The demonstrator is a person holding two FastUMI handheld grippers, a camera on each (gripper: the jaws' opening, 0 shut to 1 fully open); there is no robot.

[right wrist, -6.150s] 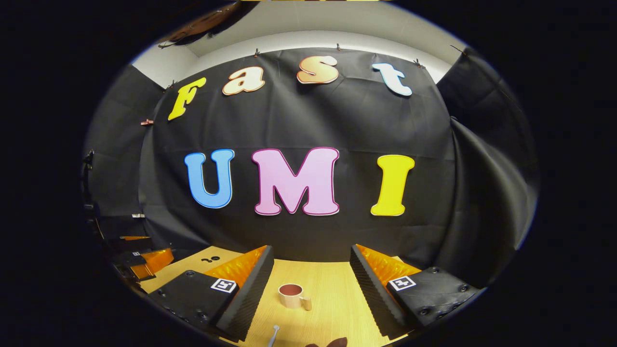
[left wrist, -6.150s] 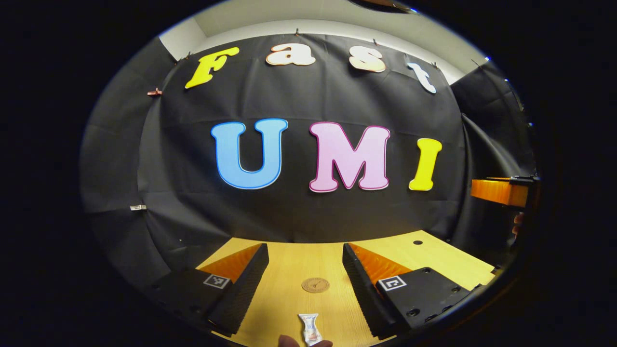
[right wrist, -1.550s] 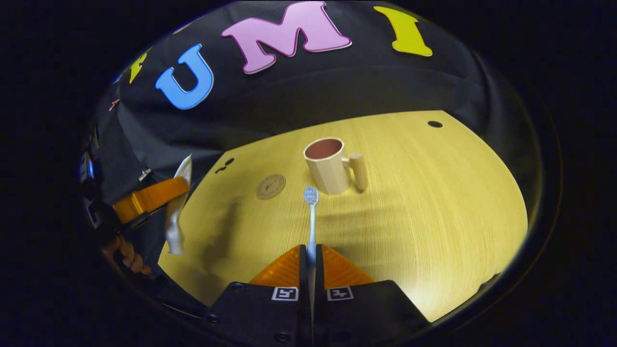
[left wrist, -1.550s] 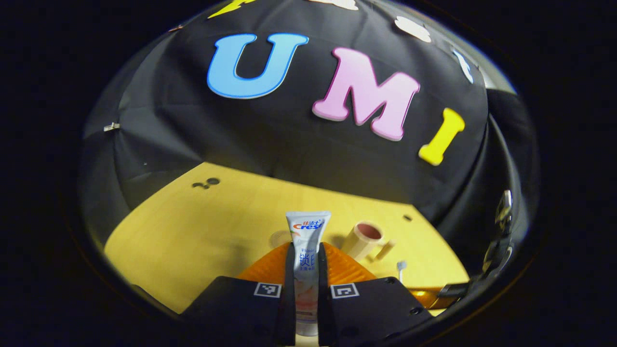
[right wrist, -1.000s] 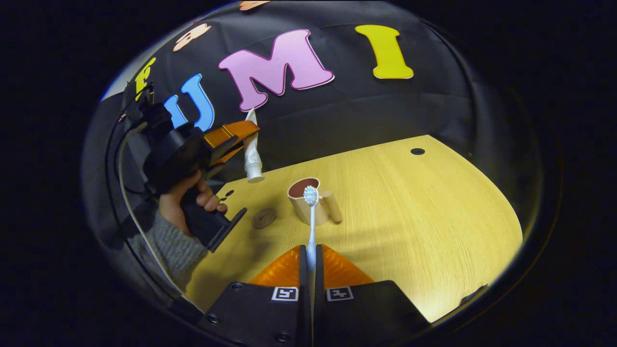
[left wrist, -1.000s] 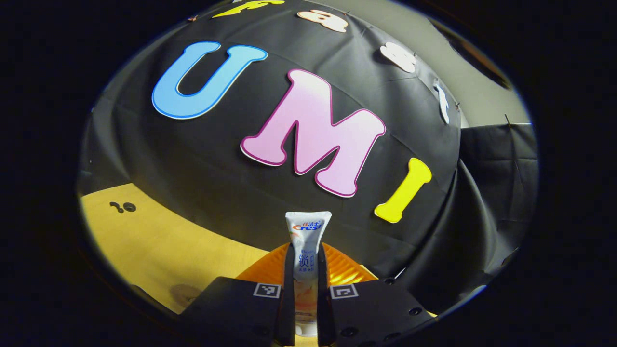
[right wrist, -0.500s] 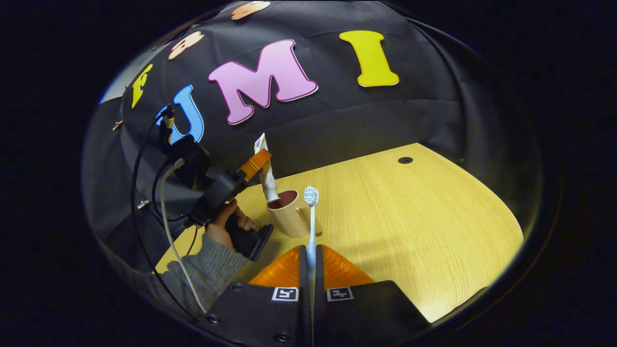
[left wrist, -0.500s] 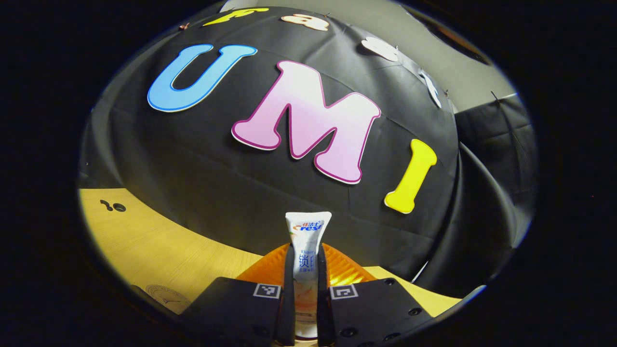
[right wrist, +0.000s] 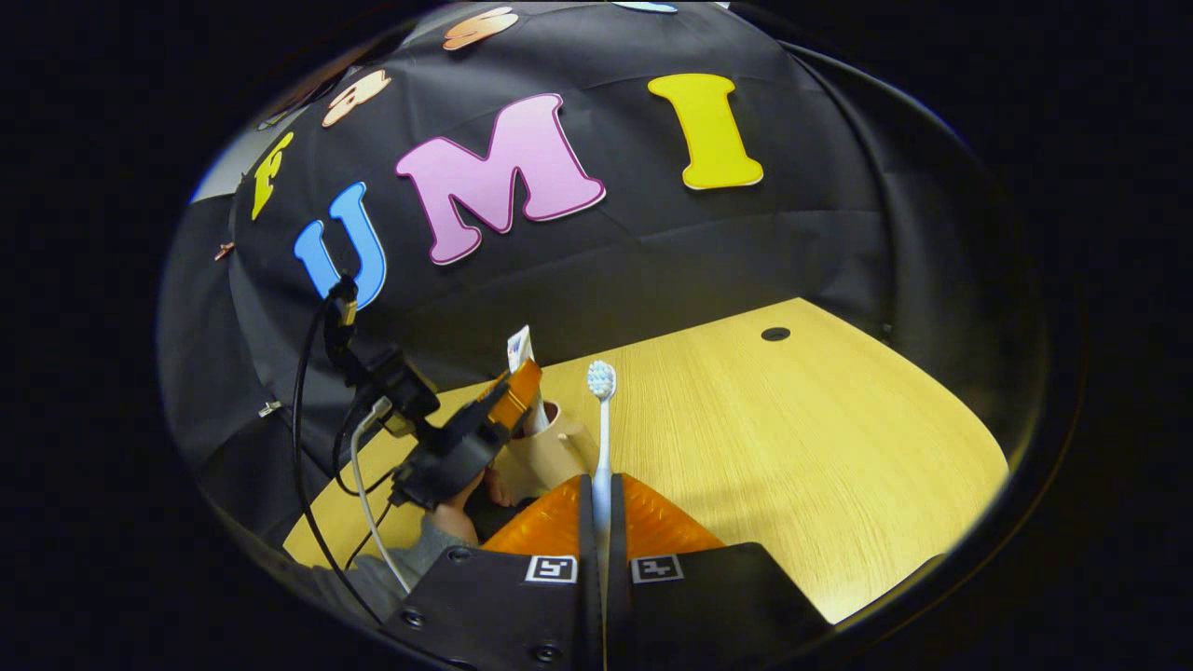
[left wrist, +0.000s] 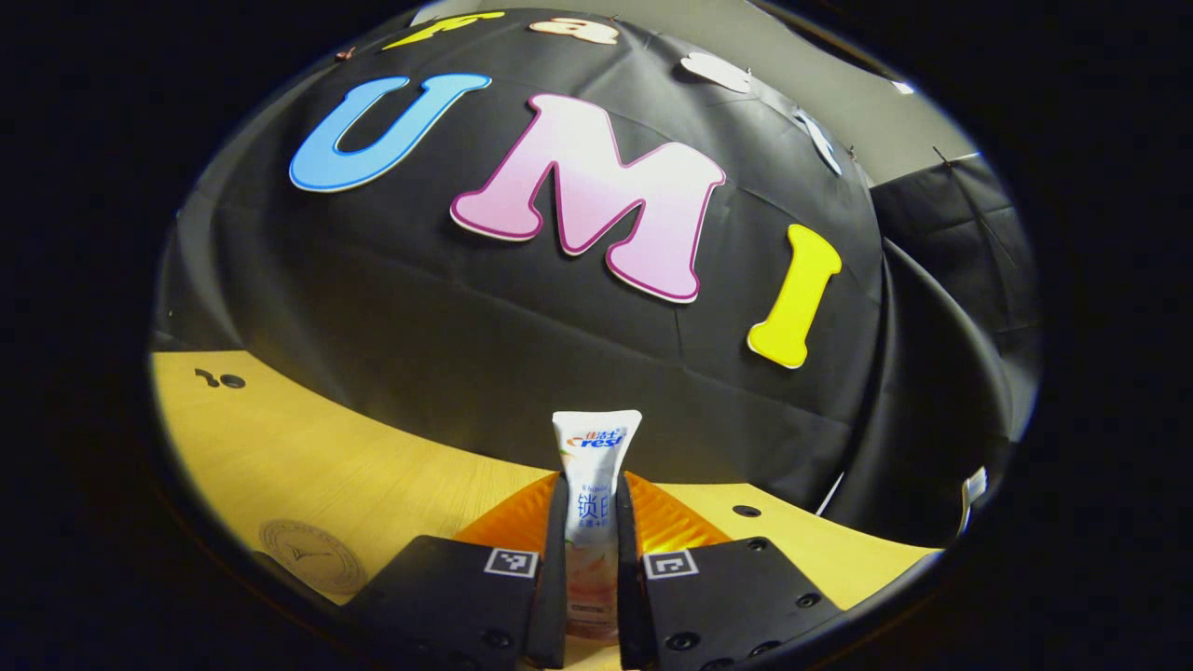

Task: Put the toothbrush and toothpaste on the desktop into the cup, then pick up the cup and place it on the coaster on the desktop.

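Left gripper view, from the left: the coaster (left wrist: 303,556) lies flat on the tabletop (left wrist: 308,466) at the near left, bare, nothing on it. At centre the left hand-held gripper (left wrist: 591,578) is pinching the toothpaste (left wrist: 595,466), its two fingers pressed on the tube's flat sides, the crimped end standing up past the fingertips. Right gripper view, from the left: the same left hand-held gripper (right wrist: 508,401), held in a person's hand (right wrist: 463,494), sits over the cup (right wrist: 543,447), and the tube's lower end appears to reach into the cup's mouth; how deep it sits cannot be told. The cup stands upright on the tabletop (right wrist: 792,438), just left of the toothbrush (right wrist: 602,438). The right hand-held gripper (right wrist: 601,531) is pinching the toothbrush by its handle, bristle head pointing away and clear of the cup rim. Judgement: the step in hand is loading the toothpaste into the cup, near its release; the toothbrush is held ready, not yet placed. The next move calls for the left fingers to part so the tube drops in, then a straight lift clear so the cup is not knocked. The toothbrush then needs turning over the rim. The cup has not yet gone to the coaster.
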